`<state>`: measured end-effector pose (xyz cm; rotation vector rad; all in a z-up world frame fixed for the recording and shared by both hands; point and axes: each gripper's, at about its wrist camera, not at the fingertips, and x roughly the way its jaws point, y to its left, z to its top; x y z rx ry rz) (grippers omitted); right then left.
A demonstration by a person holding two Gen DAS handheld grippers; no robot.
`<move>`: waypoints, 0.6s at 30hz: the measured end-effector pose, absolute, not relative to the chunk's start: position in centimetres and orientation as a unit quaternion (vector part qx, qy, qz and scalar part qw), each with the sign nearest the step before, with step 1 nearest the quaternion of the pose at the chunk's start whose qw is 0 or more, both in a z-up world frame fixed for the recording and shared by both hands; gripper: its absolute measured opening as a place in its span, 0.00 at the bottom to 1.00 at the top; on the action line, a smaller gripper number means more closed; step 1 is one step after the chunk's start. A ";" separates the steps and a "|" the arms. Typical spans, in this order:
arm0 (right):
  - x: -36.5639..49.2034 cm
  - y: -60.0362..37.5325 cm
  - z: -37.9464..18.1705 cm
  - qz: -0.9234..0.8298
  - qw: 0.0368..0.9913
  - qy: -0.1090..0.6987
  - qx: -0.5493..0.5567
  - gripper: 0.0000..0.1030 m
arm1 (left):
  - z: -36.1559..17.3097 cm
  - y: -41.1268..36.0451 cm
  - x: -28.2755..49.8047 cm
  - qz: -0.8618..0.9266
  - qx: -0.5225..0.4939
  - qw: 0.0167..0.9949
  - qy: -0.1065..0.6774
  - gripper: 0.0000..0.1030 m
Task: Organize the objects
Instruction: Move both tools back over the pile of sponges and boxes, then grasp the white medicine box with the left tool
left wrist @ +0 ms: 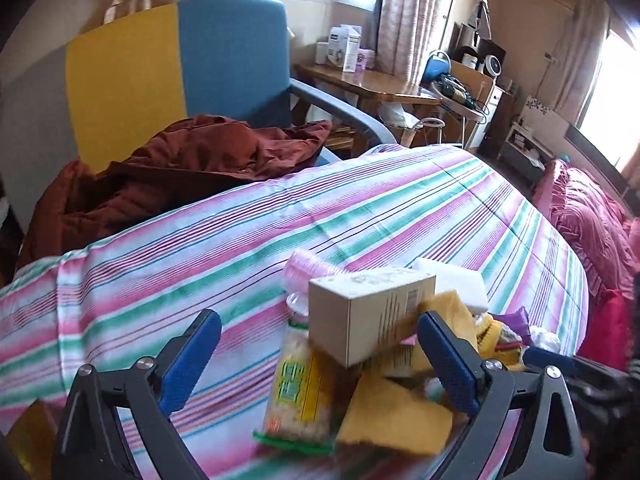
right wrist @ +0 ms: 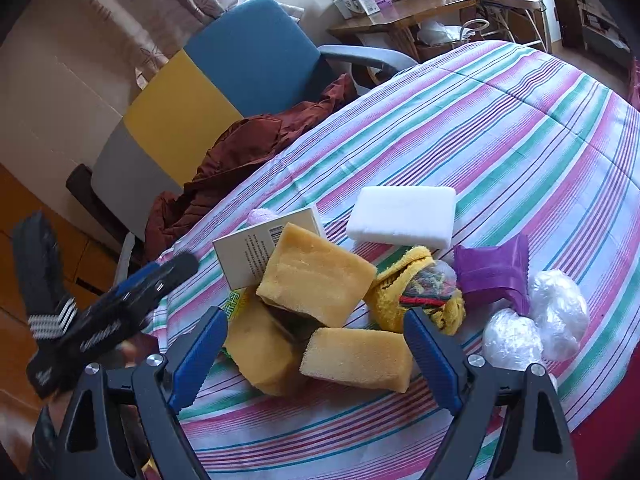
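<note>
A pile of small things lies on the striped bedspread (right wrist: pixel 500 128). It holds a white carton (left wrist: pixel 368 312), a green-and-yellow snack packet (left wrist: pixel 296 392), three yellow sponges (right wrist: pixel 316 276), a white foam block (right wrist: pixel 402 210), a yellow knitted cloth (right wrist: pixel 416 296), a purple pouch (right wrist: pixel 492 272) and two clear plastic bundles (right wrist: pixel 556 312). My left gripper (left wrist: pixel 320 344) is open, with the carton and snack packet ahead between its fingers, untouched. My right gripper (right wrist: pixel 316 344) is open over the sponges and grips nothing. The left gripper (right wrist: pixel 108 252) shows blurred at the pile's left edge.
A dark red jacket (left wrist: pixel 180 176) lies on a yellow-and-blue chair (left wrist: pixel 180 64) beside the bed. Behind it stands a wooden table (left wrist: pixel 372 84) with boxes. A pink quilt (left wrist: pixel 592 216) lies at the bed's right end. A pink ribbed roll (left wrist: pixel 304 268) sits behind the carton.
</note>
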<state>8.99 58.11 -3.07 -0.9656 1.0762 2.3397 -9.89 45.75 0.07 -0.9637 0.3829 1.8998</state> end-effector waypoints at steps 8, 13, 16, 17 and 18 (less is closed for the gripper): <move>8.3 57.5 -3.5 0.836 0.174 0.372 -0.365 0.89 | -2.4 49.7 -12.4 0.751 -0.414 0.491 0.155 0.98; 8.2 57.4 -3.6 0.836 0.172 0.368 -0.370 0.89 | -3.8 51.8 -13.7 0.723 -0.444 0.510 0.142 0.99; 8.2 57.4 -3.7 0.834 0.175 0.367 -0.372 0.89 | -4.3 52.2 -13.5 0.695 -0.468 0.533 0.116 0.89; 8.2 57.5 -3.8 0.834 0.176 0.367 -0.373 0.89 | -4.3 52.2 -13.0 0.687 -0.469 0.542 0.117 0.75; 8.1 57.5 -3.8 0.833 0.177 0.367 -0.374 0.89 | -4.4 52.1 -12.5 0.678 -0.471 0.551 0.123 0.70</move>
